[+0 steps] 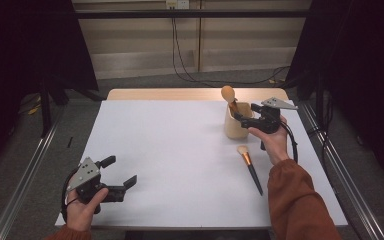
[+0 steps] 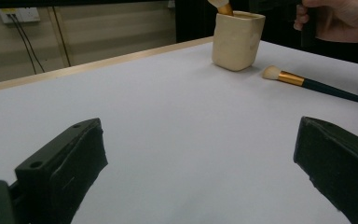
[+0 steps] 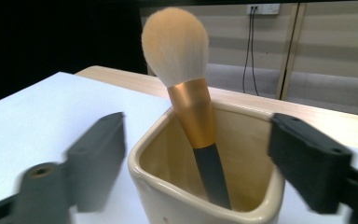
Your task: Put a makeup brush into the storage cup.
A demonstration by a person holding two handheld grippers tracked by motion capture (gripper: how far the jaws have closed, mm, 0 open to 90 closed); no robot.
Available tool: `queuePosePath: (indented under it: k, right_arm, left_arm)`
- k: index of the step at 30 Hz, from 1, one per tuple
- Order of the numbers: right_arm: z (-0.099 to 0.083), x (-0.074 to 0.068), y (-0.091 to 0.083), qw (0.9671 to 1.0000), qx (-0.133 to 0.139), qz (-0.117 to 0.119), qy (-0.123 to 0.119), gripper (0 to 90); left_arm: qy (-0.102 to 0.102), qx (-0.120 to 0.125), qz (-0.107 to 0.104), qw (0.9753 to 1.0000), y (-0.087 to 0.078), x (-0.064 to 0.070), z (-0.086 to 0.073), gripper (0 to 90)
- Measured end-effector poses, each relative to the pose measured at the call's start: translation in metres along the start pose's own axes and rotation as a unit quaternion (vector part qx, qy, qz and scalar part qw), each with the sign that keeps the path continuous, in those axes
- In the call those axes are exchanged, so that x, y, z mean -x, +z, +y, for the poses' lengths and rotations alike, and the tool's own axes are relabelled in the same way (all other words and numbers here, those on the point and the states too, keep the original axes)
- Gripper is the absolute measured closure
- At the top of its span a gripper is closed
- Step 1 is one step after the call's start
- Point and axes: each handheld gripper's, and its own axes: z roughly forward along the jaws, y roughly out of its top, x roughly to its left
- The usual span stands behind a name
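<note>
Our right claw (image 1: 241, 116), jaws spread and empty, flanked the cream cup (image 1: 235, 126) at upper right, where one brush (image 3: 186, 93) leaned inside. The second brush (image 1: 250, 168) lay on the table (image 1: 170, 160) just below. Our left claw (image 1: 117, 175) waited open, lower left.

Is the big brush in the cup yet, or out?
In. The big brush stands handle-down inside the cup; the right gripper is open around it.
</note>
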Motion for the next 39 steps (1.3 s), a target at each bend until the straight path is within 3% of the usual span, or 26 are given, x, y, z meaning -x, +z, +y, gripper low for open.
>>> queuePosePath:
  k: [8,15,23,29,39]
  right_arm:
    - [-0.003,-0.003,-0.014,0.9998,0.009,0.003,0.019,1.2]
    - [-0.01,-0.007,-0.031,0.9999,0.004,0.015,0.007,0.6]
    - [-0.019,-0.009,-0.053,0.9998,0.009,0.004,0.019,1.3]
    - [-0.026,-0.012,-0.075,0.9999,0.011,0.003,0.008,1.4]
    - [-0.041,-0.017,-0.105,0.9999,0.006,0.002,0.008,1.3]
  left_arm:
    - [0.002,-0.003,0.002,1.0,-0.001,-0.001,0.0,2.0]
    - [0.001,0.001,0.003,1.0,-0.002,-0.001,0.0,2.0]
    - [-0.006,-0.002,0.004,1.0,-0.003,-0.001,-0.002,2.1]
    - [-0.008,-0.002,0.012,0.9999,-0.004,-0.002,-0.001,2.9]
    - [-0.013,0.002,0.015,0.9998,-0.006,-0.001,-0.001,2.9]
